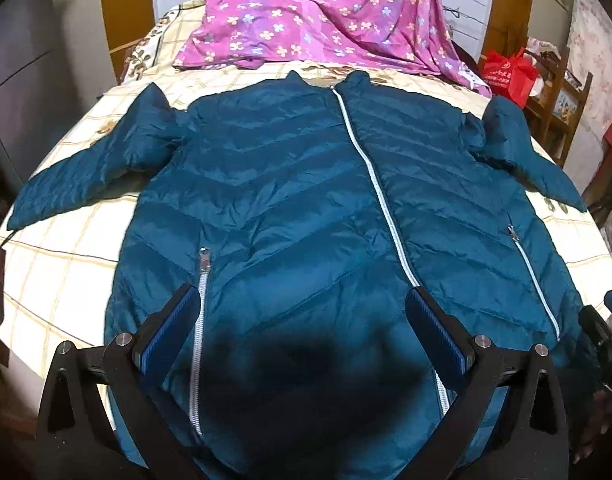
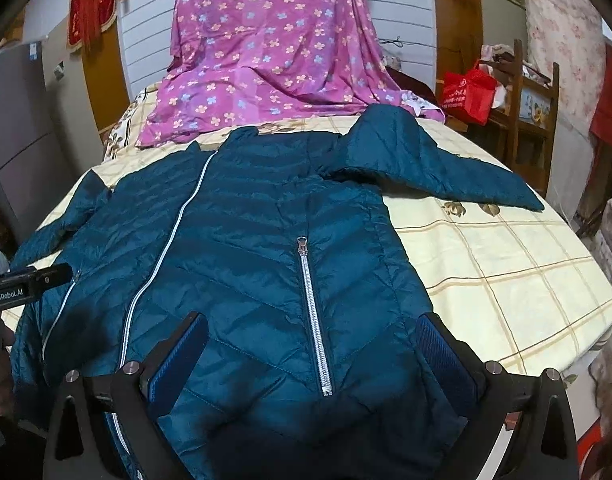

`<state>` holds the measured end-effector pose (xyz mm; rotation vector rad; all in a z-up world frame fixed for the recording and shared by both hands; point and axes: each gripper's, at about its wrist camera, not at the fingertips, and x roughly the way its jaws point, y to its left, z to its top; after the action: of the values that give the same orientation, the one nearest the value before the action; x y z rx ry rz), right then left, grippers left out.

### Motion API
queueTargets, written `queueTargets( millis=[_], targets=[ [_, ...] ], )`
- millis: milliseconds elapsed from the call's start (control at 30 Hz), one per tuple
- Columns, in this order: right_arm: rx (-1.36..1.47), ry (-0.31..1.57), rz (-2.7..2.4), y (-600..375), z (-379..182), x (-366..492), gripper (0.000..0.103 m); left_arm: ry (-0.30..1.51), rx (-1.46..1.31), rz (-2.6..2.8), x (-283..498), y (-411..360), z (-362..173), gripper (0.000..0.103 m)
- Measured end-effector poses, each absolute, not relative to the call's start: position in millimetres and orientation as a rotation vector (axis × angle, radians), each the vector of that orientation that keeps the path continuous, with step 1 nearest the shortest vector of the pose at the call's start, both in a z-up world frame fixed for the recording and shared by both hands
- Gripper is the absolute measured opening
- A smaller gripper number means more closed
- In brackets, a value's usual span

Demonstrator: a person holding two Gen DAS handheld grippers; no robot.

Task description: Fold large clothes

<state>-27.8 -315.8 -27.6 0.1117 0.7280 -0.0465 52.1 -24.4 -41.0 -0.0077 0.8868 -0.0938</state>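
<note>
Broadly, the bed with the cream sheet checked in tan lines (image 1: 65,264) (image 2: 506,264) ran out of view on every side, so its full extent could not be made out. Spread front-up across it lay the teal quilted puffer jacket with white zips (image 1: 289,200) (image 2: 241,240), zipped closed, collar toward the far end and both sleeves angled outward. Its hem was hidden under the gripper frames in both views, and a dark shadow covered the lower front in the left wrist view. Beyond the collar, the purple sheet printed with small flowers (image 1: 318,16) (image 2: 273,48) draped down from the headboard area onto the bed; what lay beneath it was concealed.

At the far right, a red paper bag with white print (image 1: 508,74) (image 2: 468,94) sat on wooden furniture; its contents could not be seen.

The left gripper (image 1: 301,304) hovered over the jacket's lower front with its jaws spread wide, holding nothing, one blue-padded finger near the left pocket zip and the other by the centre zip. The right gripper (image 2: 312,330) likewise had its jaws spread wide and empty, straddling the right pocket zip (image 2: 314,320). Whether either touched the fabric could not be told.
</note>
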Motion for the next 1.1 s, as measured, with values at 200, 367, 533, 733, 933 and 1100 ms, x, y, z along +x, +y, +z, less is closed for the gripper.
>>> queueTargets(
  millis=[200, 367, 533, 733, 933, 1100],
  targets=[
    [0.117, 0.745, -0.038, -320, -30, -29, 0.103, 0.929, -0.013, -0.062, 59, -10, -65, 0.103],
    [0.134, 0.778, -0.077, -339, -27, -28, 0.103, 0.938, 0.050, -0.004, 66, 3, -72, 0.103],
    [0.072, 0.714, -0.080, -339, -8, -21, 0.103, 0.904, 0.031, 0.020, 70, 16, -58, 0.103],
    [0.031, 0.728, 0.037, -323, -13, 16, 0.103, 0.865, 0.023, 0.026, 82, 20, -71, 0.103],
    [-0.042, 0.759, 0.093, -298, -36, 61, 0.103, 0.852, 0.027, 0.071, 101, 31, -91, 0.103],
    [-0.040, 0.854, 0.043, -301, -67, 95, 0.103, 0.801, 0.078, 0.062, 119, 33, -100, 0.103]
  ],
)
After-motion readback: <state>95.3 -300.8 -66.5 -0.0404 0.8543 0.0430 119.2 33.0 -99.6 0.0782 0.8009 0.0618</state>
